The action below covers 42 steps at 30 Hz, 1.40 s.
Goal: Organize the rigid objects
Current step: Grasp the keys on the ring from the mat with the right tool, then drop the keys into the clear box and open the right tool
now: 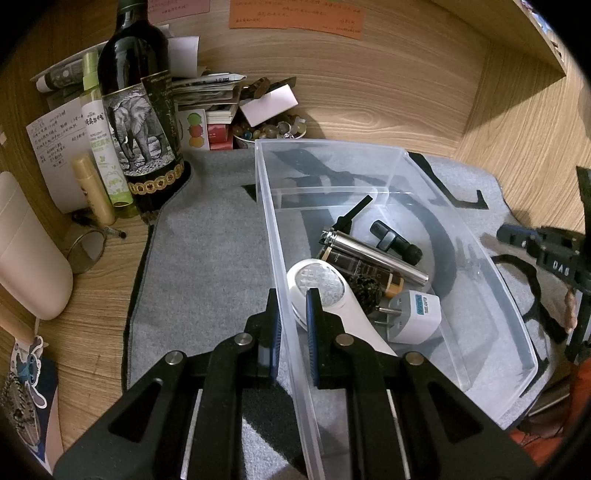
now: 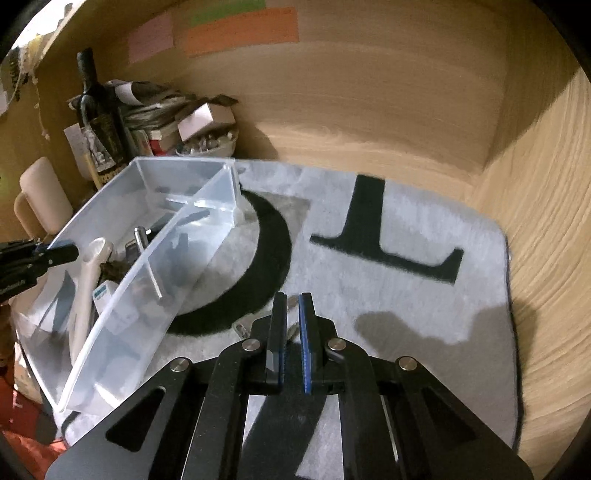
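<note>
Underneath everything lies a grey fleecy mat with large black letters (image 2: pixel 388 236), spread over a light wood-grain desk (image 1: pixel 388 107) closed in by matching wooden walls, where orange and pink paper notes (image 1: pixel 295 16) are stuck. In the back left corner stand a dark glass wine bottle with an elephant label (image 1: pixel 140 125), a slim pale-green spray bottle (image 1: pixel 101 136), a stack of papers and booklets (image 1: pixel 207 88) and a small bowl of coloured beads (image 1: pixel 269 131).

On the mat sits a clear rectangular plastic bin (image 1: pixel 369 147), tilted in the right wrist view. Inside it lie a white handled device with a round mesh head (image 1: pixel 321 288), a silver metal cylinder (image 1: pixel 373 254), a white plug adapter with a blue label (image 1: pixel 413 317) and a small black clip-like part (image 1: pixel 395 242).

The left gripper (image 1: pixel 293 295) straddles the bin's near-left wall, one finger outside and one inside, its jaws narrowed onto the thin plastic so that it holds the wall. The right gripper (image 2: pixel 293 299) hangs over the bare mat just right of the bin, apart from it, its jaws nearly closed; a small pale object shows at its tips, too hidden to tell whether it is held.
</note>
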Each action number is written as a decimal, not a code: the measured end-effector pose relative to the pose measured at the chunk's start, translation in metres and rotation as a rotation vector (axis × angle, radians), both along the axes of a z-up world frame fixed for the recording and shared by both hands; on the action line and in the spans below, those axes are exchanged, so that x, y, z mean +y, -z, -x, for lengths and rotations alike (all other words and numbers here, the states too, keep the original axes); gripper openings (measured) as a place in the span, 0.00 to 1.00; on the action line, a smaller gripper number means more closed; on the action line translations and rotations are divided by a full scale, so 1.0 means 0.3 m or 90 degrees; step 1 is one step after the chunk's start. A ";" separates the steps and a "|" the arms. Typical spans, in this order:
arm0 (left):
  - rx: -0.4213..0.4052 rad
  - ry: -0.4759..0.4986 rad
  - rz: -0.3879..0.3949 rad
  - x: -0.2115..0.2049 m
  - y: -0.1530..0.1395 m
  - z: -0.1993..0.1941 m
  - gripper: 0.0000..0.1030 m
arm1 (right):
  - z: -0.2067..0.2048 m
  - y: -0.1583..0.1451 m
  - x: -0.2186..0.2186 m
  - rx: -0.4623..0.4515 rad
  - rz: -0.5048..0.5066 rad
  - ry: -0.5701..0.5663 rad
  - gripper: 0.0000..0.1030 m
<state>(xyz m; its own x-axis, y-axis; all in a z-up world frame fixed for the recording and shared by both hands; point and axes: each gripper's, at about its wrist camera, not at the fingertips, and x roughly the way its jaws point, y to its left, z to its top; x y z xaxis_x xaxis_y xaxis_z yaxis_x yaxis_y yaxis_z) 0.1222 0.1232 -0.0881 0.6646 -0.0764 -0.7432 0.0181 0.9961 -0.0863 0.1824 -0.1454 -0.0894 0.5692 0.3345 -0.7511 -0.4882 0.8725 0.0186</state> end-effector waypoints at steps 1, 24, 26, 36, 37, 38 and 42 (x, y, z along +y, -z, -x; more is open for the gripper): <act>0.000 0.001 0.000 0.000 0.000 0.000 0.11 | 0.000 0.008 0.000 0.011 -0.001 0.000 0.16; 0.000 0.000 -0.003 0.004 0.001 0.003 0.11 | 0.028 0.071 0.038 0.007 -0.001 0.004 0.22; 0.000 0.000 -0.003 0.001 0.001 0.002 0.11 | 0.030 0.037 0.035 -0.009 -0.008 0.006 0.22; 0.000 0.000 -0.003 0.003 0.001 0.002 0.11 | 0.038 -0.168 0.072 -0.099 -0.063 -0.020 0.22; 0.000 0.000 -0.003 0.002 0.001 0.002 0.11 | 0.040 -0.182 0.083 -0.107 -0.069 -0.024 0.22; 0.000 0.000 -0.003 0.002 0.001 0.002 0.11 | 0.046 -0.205 0.103 -0.118 -0.074 -0.037 0.22; 0.000 0.000 -0.003 0.001 0.001 0.002 0.11 | 0.072 -0.261 0.162 -0.151 -0.089 -0.072 0.22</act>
